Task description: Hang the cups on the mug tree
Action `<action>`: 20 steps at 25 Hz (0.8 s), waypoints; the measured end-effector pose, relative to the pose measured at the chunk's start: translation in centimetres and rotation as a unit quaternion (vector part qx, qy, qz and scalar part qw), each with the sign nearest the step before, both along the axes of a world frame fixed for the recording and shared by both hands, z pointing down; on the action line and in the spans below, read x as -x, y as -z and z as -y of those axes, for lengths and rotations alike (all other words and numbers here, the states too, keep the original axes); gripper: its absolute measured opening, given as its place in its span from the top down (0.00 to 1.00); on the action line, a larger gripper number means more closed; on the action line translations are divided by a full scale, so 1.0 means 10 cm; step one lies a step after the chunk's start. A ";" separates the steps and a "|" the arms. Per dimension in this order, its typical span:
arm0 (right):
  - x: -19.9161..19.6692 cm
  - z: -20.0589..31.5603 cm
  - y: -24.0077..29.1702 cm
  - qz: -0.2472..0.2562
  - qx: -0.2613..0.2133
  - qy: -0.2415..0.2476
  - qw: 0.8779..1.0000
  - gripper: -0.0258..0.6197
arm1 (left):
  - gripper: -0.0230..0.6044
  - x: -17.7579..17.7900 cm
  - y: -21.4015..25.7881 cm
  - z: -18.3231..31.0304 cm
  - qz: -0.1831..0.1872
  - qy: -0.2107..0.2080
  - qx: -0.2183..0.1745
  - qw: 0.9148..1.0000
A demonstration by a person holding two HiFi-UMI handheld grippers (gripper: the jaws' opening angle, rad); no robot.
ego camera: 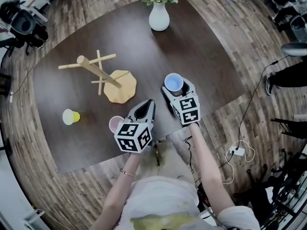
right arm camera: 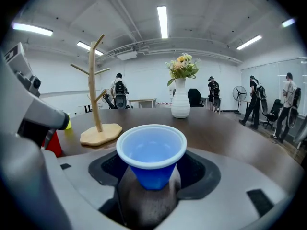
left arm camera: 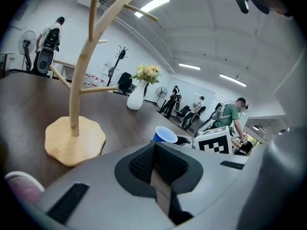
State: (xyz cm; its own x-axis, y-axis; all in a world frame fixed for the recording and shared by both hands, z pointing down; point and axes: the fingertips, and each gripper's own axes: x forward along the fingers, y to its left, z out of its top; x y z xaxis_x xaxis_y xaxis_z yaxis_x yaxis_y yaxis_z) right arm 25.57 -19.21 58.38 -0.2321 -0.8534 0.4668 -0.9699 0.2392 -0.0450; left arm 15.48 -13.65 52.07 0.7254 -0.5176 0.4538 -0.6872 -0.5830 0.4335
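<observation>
Standing upright near the counter's near edge, toward its right side, the blue cup [right arm camera: 151,152] sits between the jaws of the right gripper [ego camera: 180,91]. These are spread wide, with a gap on either side of the cup's tapered wall, so nothing is gripped. The left gripper [ego camera: 149,104] is beside it, its jaws drawn together to a slit and holding nothing. A pink cup [ego camera: 116,124] is just to its left by the same edge. A yellow cup [ego camera: 70,117] lies on its side further toward the counter's left edge. The mug tree [ego camera: 120,87] stands around the middle of the counter, well apart from all three cups, every peg bare. A white vase [ego camera: 159,17] of flowers stands at the far edge.

None of the cups is hung yet. The blue cup looks thin-walled and light, so a hard squeeze could likely buckle it, and jaws closing off-centre could tip it over. I can see no handle, so it probably has to be slipped mouth-first over a peg. Pushing on a peg might then slide or topple the tree
</observation>
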 end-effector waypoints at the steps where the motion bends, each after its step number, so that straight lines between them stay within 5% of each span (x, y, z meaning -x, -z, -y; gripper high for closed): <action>1: 0.00 0.00 0.01 0.000 0.000 0.002 1.000 0.47 | 0.93 0.01 0.01 0.00 -0.001 0.002 -0.001 1.000; 20: 0.35 0.18 0.52 -0.065 -0.037 0.072 0.995 0.47 | 0.93 0.38 0.29 -0.03 -0.015 0.064 -0.034 0.997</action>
